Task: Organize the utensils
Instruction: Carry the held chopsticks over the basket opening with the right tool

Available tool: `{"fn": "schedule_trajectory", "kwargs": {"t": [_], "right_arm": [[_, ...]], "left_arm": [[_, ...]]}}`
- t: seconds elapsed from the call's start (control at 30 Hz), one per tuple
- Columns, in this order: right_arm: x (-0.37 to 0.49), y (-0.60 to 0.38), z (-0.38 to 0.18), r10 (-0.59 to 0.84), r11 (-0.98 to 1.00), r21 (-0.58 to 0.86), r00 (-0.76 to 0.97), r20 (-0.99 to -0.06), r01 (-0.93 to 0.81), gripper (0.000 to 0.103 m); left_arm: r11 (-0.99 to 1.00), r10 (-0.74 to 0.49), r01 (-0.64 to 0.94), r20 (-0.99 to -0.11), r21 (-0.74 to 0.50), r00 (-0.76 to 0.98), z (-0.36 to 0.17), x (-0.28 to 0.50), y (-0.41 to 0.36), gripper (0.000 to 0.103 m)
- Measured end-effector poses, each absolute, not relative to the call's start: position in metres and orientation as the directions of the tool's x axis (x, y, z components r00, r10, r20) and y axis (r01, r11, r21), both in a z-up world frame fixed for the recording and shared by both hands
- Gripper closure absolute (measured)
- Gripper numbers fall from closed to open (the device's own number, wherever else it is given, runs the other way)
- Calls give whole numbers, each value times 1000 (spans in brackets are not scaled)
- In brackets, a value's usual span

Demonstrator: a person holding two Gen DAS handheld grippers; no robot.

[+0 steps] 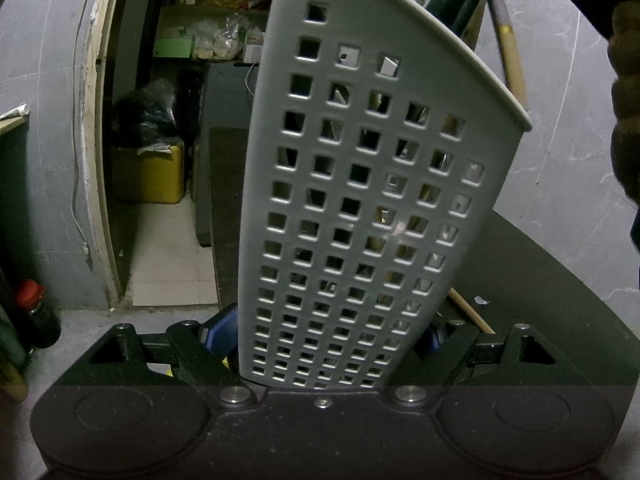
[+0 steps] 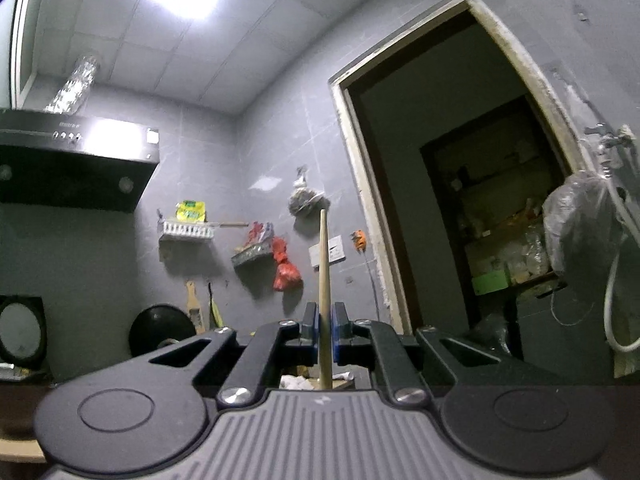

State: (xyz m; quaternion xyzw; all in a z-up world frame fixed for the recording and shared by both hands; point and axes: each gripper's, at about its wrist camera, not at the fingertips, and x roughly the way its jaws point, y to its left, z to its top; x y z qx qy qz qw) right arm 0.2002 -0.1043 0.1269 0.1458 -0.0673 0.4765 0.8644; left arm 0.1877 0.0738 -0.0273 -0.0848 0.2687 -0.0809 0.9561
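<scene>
Grey perforated holder (image 1: 360,200) front and centre, clamped between the left gripper (image 1: 328,336) pads, jaws partway apart to fit its width. Already loaded with a few bits, glimpsed through the holes, plus a wooden stick (image 1: 508,52) poking above the holder's rim. Probably about midway, hard to say what's left outside. Over on the right gripper (image 2: 325,332): jaws pinched nearly together on one wooden chopstick (image 2: 324,280), tip pointing up. Still needs dropping into the holder.

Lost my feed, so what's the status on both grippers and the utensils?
Left gripper clamped on grey perforated utensil holder. Right gripper shut on wooden chopstick, tip pointing up. Nothing blocking seen.
</scene>
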Motion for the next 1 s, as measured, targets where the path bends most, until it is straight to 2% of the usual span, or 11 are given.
{"fn": "schedule_trajectory", "kwargs": {"t": [0.2, 0.5, 0.77, 0.9, 1.0], "right_arm": [[185, -124, 104, 709, 536, 254, 593, 382, -805, 95], [176, -131, 86, 654, 566, 301, 641, 402, -767, 95], [170, -128, 97, 589, 573, 308, 643, 489, -759, 95], [168, -123, 87, 584, 603, 289, 658, 475, -744, 95], [161, -122, 77, 606, 636, 244, 670, 428, -732, 95]], "left_arm": [[972, -200, 109, -500, -206, 843, -27, 188, 73, 17], [974, -198, 109, -502, -200, 842, -27, 187, 73, 17], [972, -204, 112, -502, -207, 841, -27, 187, 73, 17], [970, -209, 115, -500, -213, 840, -28, 188, 75, 17], [970, -211, 116, -499, -215, 840, -28, 188, 76, 17]]}}
